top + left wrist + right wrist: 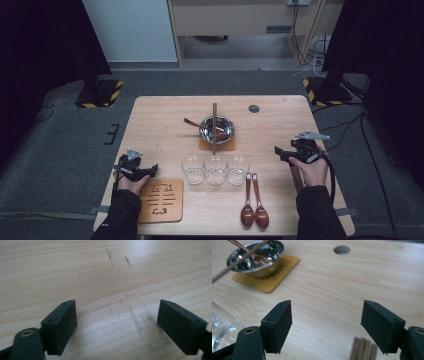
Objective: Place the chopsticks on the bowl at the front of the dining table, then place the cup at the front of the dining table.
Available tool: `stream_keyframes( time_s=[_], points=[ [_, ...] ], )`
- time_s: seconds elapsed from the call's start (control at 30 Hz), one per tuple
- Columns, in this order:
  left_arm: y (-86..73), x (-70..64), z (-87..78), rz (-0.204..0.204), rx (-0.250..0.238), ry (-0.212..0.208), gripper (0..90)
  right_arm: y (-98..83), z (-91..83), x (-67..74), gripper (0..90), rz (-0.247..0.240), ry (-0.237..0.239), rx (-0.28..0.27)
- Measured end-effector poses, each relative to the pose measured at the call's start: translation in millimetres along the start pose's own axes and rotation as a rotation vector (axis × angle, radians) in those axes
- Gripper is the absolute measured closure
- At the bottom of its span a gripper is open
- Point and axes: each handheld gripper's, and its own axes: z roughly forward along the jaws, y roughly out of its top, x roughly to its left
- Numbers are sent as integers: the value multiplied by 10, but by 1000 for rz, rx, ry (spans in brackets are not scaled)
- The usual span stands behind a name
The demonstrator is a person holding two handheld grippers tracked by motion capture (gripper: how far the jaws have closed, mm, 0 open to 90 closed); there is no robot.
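The left gripper (134, 169) is hovering at the counter's (160, 125) near left edge, jaws apart over bare wood beside a carved wooden trivet (161, 200). The right gripper (298, 151) is hanging near the right edge, jaws standing apart and gripping nothing, with wooden chopsticks (362, 350) lying just below them. Farther off, a steel bowl (255, 255) is sitting on its mat (268, 275).

Light wooden table (160, 115) with a round hole (254, 108) near its far edge. Directly on it: a coaster (225, 145) under a steel bowl, three glasses (216, 169) in a row, two brown spoons (254, 212), a carved wooden trivet (161, 201), and dark chopsticks (296, 177) at the right.
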Motion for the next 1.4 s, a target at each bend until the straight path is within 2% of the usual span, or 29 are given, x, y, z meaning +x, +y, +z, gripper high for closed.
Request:
stream_keyframes(
  time_s=[0.27,0.43,0.5,0.7,0.87,1.07,1.4],
  points=[
    [80,-63,-112,3,-33,-51,248,-230,-63,-170,256,31,-23,32],
    [132,-116,-216,6,-71,-87,276,-298,-123,-257,256,52,-42,16],
    [158,-142,-249,3,-78,-122,278,-324,-142,-295,255,66,-52,18],
    [259,-243,-387,15,-120,-176,286,-423,-189,-432,247,100,-83,23],
    [356,-350,-505,21,-158,-221,291,-484,-213,-488,245,114,-96,29],
    [459,-460,-627,46,-186,-237,305,-532,-225,-544,235,116,-114,33],
    [568,-647,-674,93,-160,-245,333,-632,-226,-634,222,111,-144,71]
  ],
)
